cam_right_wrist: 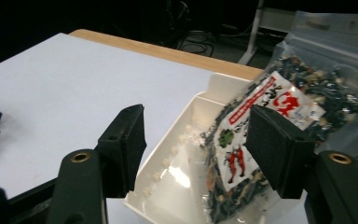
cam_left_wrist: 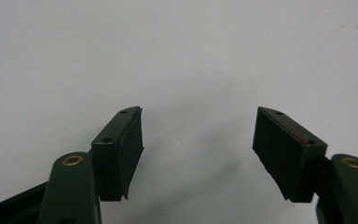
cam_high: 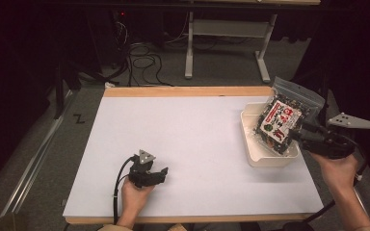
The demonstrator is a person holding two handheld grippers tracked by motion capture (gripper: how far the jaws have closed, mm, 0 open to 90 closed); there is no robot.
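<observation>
Covering most of the tabletop [cam_high: 188, 144] is a white sheet, with a strip of pale wood showing along the far and near edges. Around it the room is dark: grey carpet, black cables [cam_high: 142, 62] coiled on the floor beyond the far edge, and the grey legs of a second table [cam_high: 226, 43] behind them.

A white tray [cam_high: 265, 156] sits near the right edge of the sheet. A clear bag [cam_high: 284, 118] with a red-and-white label leans in it, tilted, its top rising above the tray's far corner.

The right claw [cam_high: 301, 130] is at the bag's right side, jaws apart. In the right gripper view one jaw stands before the bag's label and the other out over the tray's left wall, so the jaws are not pressing on it.

The left claw [cam_high: 163, 173] rests low on the sheet near the front edge, well apart from the tray. The left gripper view shows its jaws spread with nothing between them but bare white surface.
</observation>
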